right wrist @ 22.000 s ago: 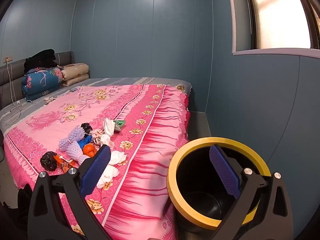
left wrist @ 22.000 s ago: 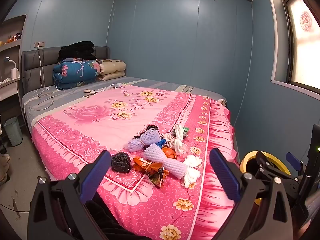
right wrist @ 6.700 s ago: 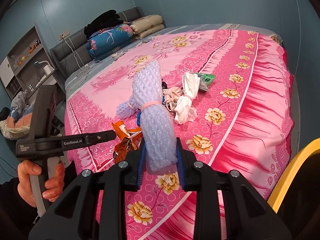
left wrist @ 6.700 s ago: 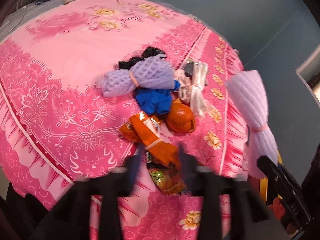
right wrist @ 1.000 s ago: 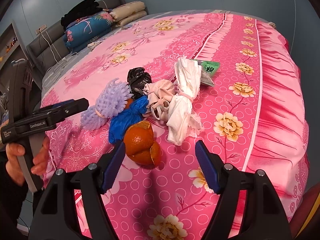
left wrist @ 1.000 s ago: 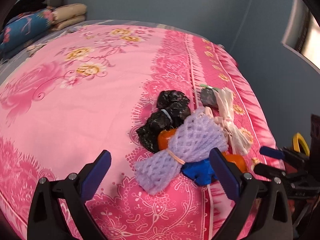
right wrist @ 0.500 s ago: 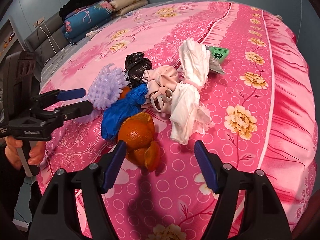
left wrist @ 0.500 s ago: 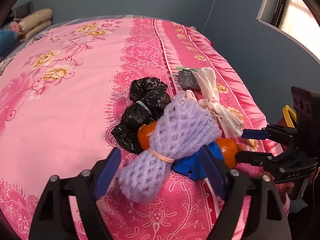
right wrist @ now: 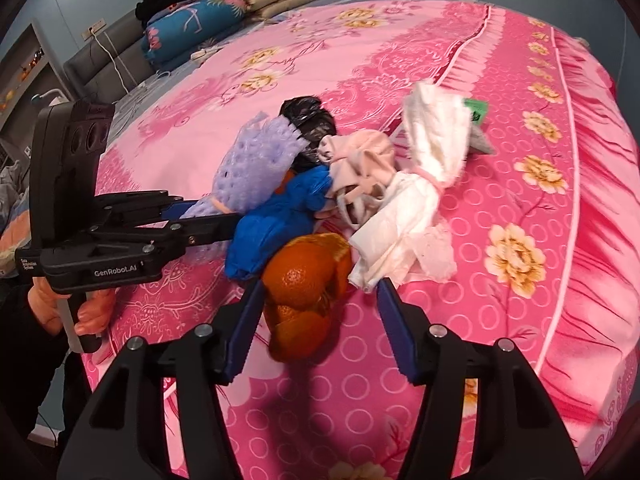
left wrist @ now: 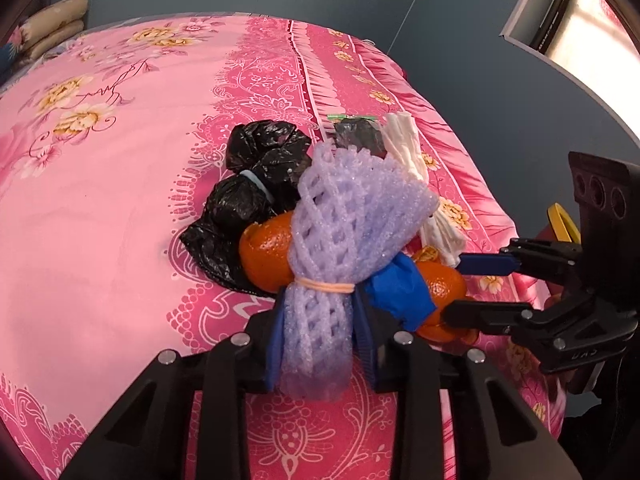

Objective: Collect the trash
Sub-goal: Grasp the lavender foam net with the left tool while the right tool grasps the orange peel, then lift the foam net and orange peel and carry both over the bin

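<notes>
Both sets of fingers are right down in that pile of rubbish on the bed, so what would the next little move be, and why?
Probably finish both squeezes, then lift. The left gripper is closing with the purple foam net between its fingers; the right gripper is closing around the orange peel, one side still apart.

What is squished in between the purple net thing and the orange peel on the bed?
A crumpled blue bag lies between the purple foam net and the orange peel, touching both. The right wrist view shows it best.
</notes>
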